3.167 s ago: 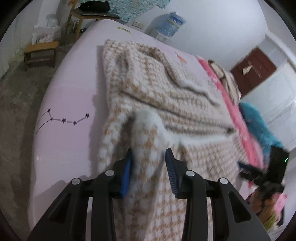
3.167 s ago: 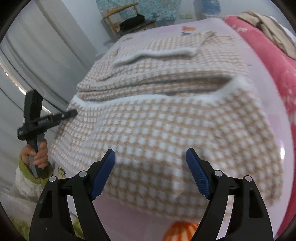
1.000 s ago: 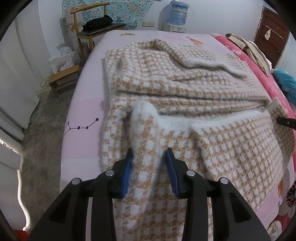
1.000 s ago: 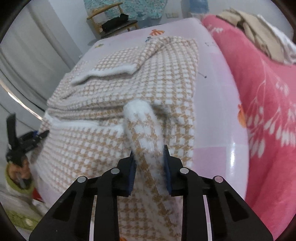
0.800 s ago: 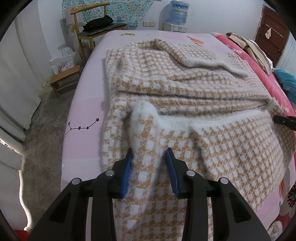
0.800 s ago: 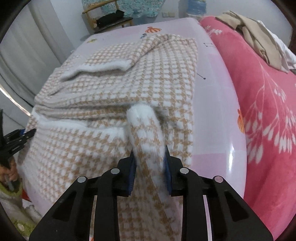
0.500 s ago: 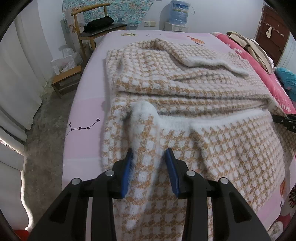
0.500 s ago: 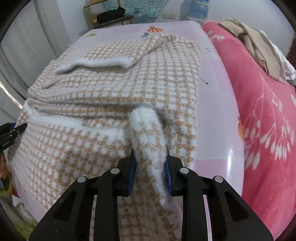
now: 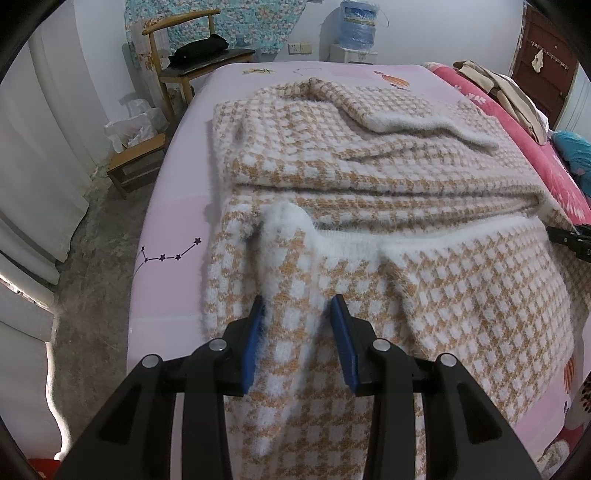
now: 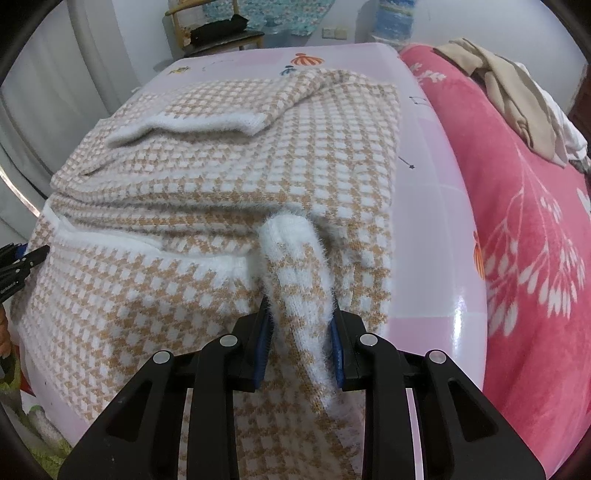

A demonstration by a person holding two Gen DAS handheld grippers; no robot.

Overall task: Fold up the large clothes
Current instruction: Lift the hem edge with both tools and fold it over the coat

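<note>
A large fuzzy tan-and-white houndstooth sweater (image 9: 369, 173) lies spread on a pink bed (image 9: 177, 206), with a sleeve folded across its top. It also shows in the right wrist view (image 10: 229, 177). My left gripper (image 9: 299, 321) is shut on the white-trimmed hem at the sweater's left corner. My right gripper (image 10: 300, 321) is shut on the hem at the right corner. Both hold the hem raised over the lower body of the sweater. The right gripper's tip (image 9: 570, 240) shows at the left view's right edge, the left gripper's tip (image 10: 22, 262) at the right view's left edge.
A red floral blanket (image 10: 517, 221) with beige clothes (image 10: 517, 92) on it lies along the bed's right side. A wooden chair (image 9: 192, 62) with a black bag, a small stool (image 9: 136, 166) and a water bottle (image 9: 358, 26) stand beyond the bed. White curtains (image 9: 33, 166) hang at the left.
Both grippers have kept their grip on the hem and carried it a little further up the sweater. Earlier, the right gripper was open above the sweater.
</note>
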